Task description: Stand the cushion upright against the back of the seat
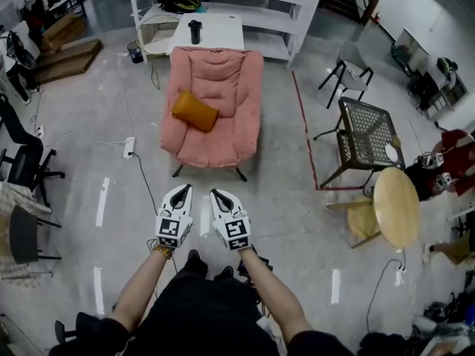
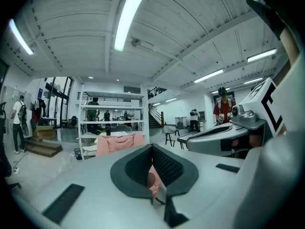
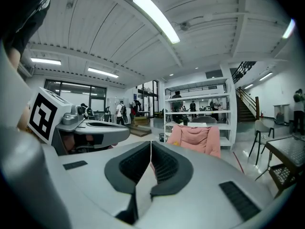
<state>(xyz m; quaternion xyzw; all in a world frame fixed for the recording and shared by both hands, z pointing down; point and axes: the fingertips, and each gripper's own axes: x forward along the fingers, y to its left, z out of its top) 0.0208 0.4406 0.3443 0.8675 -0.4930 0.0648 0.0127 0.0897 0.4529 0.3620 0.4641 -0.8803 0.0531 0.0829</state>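
The orange cushion lies slumped on the pink armchair, on the seat's left side by the armrest, its long axis slanting from upper left to lower right in the head view. It is not yet upright against the backrest. Both grippers are held side by side well short of the chair, with bare floor between. The left gripper and the right gripper have their jaws pressed together, pinching nothing. The cushion sits straight ahead and slightly left, so the left gripper looks marginally nearer
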